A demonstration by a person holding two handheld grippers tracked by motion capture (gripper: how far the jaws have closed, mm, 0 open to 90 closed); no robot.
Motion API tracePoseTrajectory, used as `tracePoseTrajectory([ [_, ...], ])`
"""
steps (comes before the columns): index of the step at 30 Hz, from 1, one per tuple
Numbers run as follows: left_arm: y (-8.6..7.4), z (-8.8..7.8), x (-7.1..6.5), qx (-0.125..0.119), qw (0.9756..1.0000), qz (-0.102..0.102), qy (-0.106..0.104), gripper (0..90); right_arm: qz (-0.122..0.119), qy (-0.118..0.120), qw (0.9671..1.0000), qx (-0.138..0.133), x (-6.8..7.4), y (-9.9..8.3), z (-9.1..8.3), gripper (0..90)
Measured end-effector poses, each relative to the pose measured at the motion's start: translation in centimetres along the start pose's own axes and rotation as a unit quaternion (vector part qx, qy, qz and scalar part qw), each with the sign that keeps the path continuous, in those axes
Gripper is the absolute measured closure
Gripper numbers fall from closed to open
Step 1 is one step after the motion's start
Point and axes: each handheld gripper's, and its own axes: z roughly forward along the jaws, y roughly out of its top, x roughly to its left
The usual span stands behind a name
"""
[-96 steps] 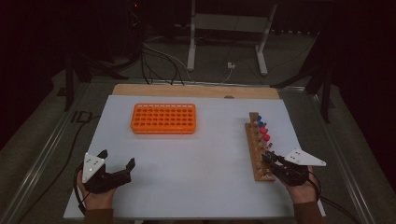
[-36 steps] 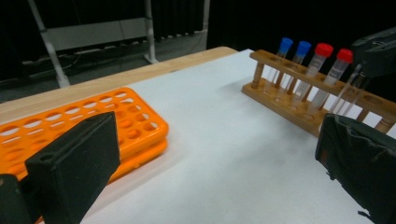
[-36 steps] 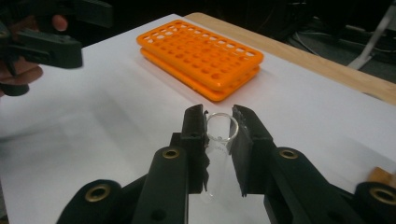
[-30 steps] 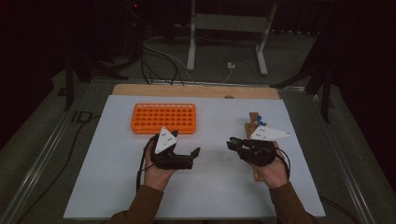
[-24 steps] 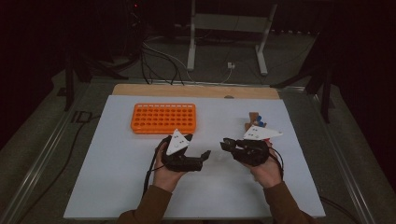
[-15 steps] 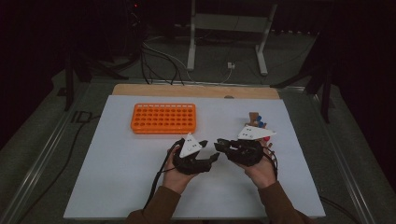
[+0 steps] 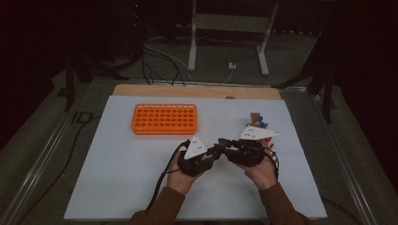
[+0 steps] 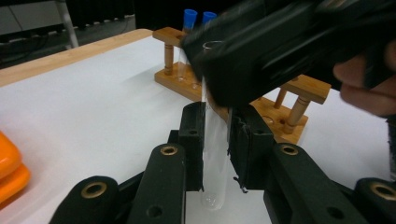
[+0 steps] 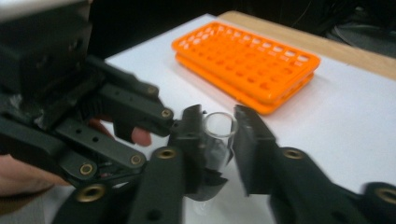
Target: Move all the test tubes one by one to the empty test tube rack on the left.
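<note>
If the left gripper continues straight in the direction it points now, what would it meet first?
Most likely the right gripper, which is directly in front of the left gripper above the glass tube it clamps. Behind it stands the wooden rack, though depth is hard to judge.

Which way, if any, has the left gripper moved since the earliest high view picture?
Yes. The left gripper has gone from the table's near left corner rightward to below the orange rack, meeting the right gripper.
</note>
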Motion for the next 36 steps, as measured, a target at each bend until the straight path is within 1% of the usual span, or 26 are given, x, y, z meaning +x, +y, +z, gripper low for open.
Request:
tracePoseTrajectory([
  [3,-0.1,-0.3,0.5,0.0,0.9999,-0.003,0.01,76.4,0.011,-0.01,0.9998,-0.013,-0.6,0.0,-0.8,43.3],
  [5,-0.1,-0.4,0.7,-0.001,0.9999,-0.005,0.011,76.5,0.013,-0.032,0.9994,-0.01,-0.9,-0.2,-1.3,35.2],
  [7,-0.1,-0.5,1.0,-0.004,0.9999,-0.008,0.015,76.5,0.003,-0.057,0.9984,-0.006,-1.2,-0.7,-1.7,28.7],
  [8,0.0,-0.6,1.1,-0.005,0.9998,-0.008,0.016,76.5,0.003,-0.069,0.9976,-0.005,-1.3,-1.0,-1.9,25.3],
  [9,0.0,-0.7,1.2,-0.007,0.9997,-0.011,0.019,76.4,0.003,-0.076,0.9971,-0.006,-1.6,-1.2,-2.2,23.2],
  [10,0.0,-0.8,1.4,-0.008,0.9997,-0.012,0.02,76.4,0.003,-0.076,0.9971,-0.006,-1.6,-1.2,-2.2,23.2],
  [11,0.0,-0.8,1.6,-0.01,0.9996,-0.013,0.023,76.5,0.009,-0.085,0.9962,-0.015,-2.0,-1.7,-2.9,17.7],
  [12,0.0,-0.9,1.8,-0.012,0.9995,-0.016,0.026,76.5,0.012,-0.089,0.9958,-0.019,-2.2,-1.9,-3.2,15.8],
  [13,0.0,-1.1,2.0,-0.013,0.9993,-0.017,0.03,76.5,0.012,-0.089,0.9958,-0.019,-2.2,-1.9,-3.2,15.8],
  [14,0.1,-1.2,2.3,-0.014,0.9992,-0.018,0.033,76.5,0.014,-0.102,0.9944,-0.027,-2.5,-2.3,-4.0,14.4],
  [15,0.1,-1.3,2.5,-0.015,0.999,-0.019,0.037,76.5,0.014,-0.102,0.9944,-0.027,-2.5,-2.3,-4.0,14.4],
  [16,0.1,-1.4,2.8,-0.016,0.9989,-0.019,0.041,76.5,0.019,-0.11,0.993,-0.038,-2.8,-2.6,-4.8,12.6],
  [17,0.1,-1.5,3.1,-0.016,0.9987,-0.02,0.045,76.5,0.019,-0.11,0.993,-0.038,-2.8,-2.6,-4.8,12.6],
  [18,0.1,-1.6,3.4,-0.017,0.9984,-0.021,0.049,76.6,0.025,-0.113,0.9921,-0.05,-3.1,-2.9,-5.6,8.9],
  [20,0.2,-1.7,4.0,-0.019,0.9979,-0.02,0.058,76.6,0.027,-0.119,0.9909,-0.056,-3.4,-3.1,-6.2,4.5],
  [21,0.3,-1.7,4.3,-0.021,0.9976,-0.019,0.063,76.6,0.027,-0.119,0.9909,-0.056,-3.4,-3.1,-6.2,4.5],
  [22,0.4,-1.8,4.6,-0.022,0.9973,-0.018,0.068,76.6,0.03,-0.124,0.9902,-0.058,-3.5,-3.2,-6.5,1.8],
  [23,0.4,-1.8,4.9,-0.026,0.997,-0.017,0.071,76.6,0.029,-0.134,0.9887,-0.062,-3.7,-3.5,-6.9,0.5],
  [25,0.5,-1.7,5.7,-0.029,0.9963,-0.014,0.08,76.5,0.028,-0.152,0.9861,-0.06,-3.8,-3.8,-7.2,0.0],
  [26,0.6,-1.7,6.1,-0.03,0.9958,-0.014,0.085,76.5,0.028,-0.152,0.9861,-0.06,-3.8,-3.8,-7.2,0.0],
  [27,0.6,-1.6,6.6,-0.028,0.9953,-0.013,0.091,76.5,0.026,-0.164,0.9842,-0.062,-3.9,-4.1,-7.5,0.0],
  [28,0.6,-1.5,7.0,-0.029,0.9947,-0.015,0.098,76.5,0.026,-0.164,0.9842,-0.062,-3.9,-4.1,-7.5,0.0],
  [29,0.7,-1.4,7.5,-0.031,0.9941,-0.015,0.103,76.5,0.022,-0.167,0.9835,-0.065,-3.9,-4.3,-7.7,0.0],
  [30,0.7,-1.3,7.9,-0.034,0.9934,-0.018,0.108,76.6,0.023,-0.171,0.9827,-0.067,-4.0,-4.4,-7.9,0.0],
  [32,0.7,-1.1,8.6,-0.035,0.9922,-0.019,0.118,76.5,0.024,-0.174,0.982,-0.069,-4.1,-4.6,-8.2,0.0],
  [36,0.8,-0.1,9.5,-0.04,0.9881,-0.021,0.147,76.6,0.03,-0.179,0.9804,-0.076,-4.4,-4.8,-8.6,0.0],
])
